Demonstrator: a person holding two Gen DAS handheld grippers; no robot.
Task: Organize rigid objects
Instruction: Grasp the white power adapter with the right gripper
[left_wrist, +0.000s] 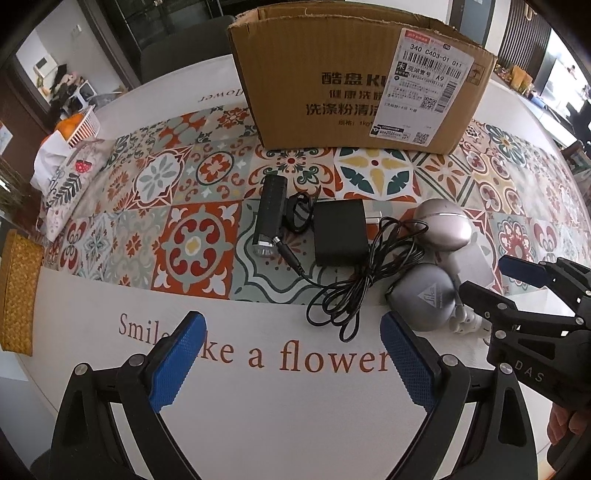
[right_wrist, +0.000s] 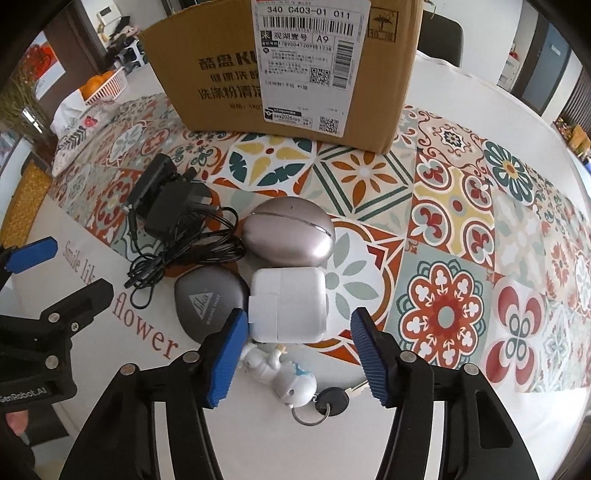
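A cardboard box (left_wrist: 354, 85) stands open at the back of the table; it also shows in the right wrist view (right_wrist: 284, 70). In front lie a black flashlight (left_wrist: 269, 216), a black adapter (left_wrist: 340, 232) with a tangled cable (left_wrist: 354, 291), a silver oval case (right_wrist: 290, 232), a grey case (right_wrist: 210, 302), a white charger (right_wrist: 290, 306) and a white figurine keychain (right_wrist: 284, 373). My left gripper (left_wrist: 291, 363) is open and empty above the white cloth. My right gripper (right_wrist: 299, 356) is open, its fingers straddling the figurine just before the charger.
A patterned runner (right_wrist: 461, 229) covers the middle of the table. At the left edge are a white basket of oranges (left_wrist: 79, 127), a floral tissue pouch (left_wrist: 70, 184) and a woven mat (left_wrist: 18, 291). A chair (right_wrist: 443, 40) stands behind the box.
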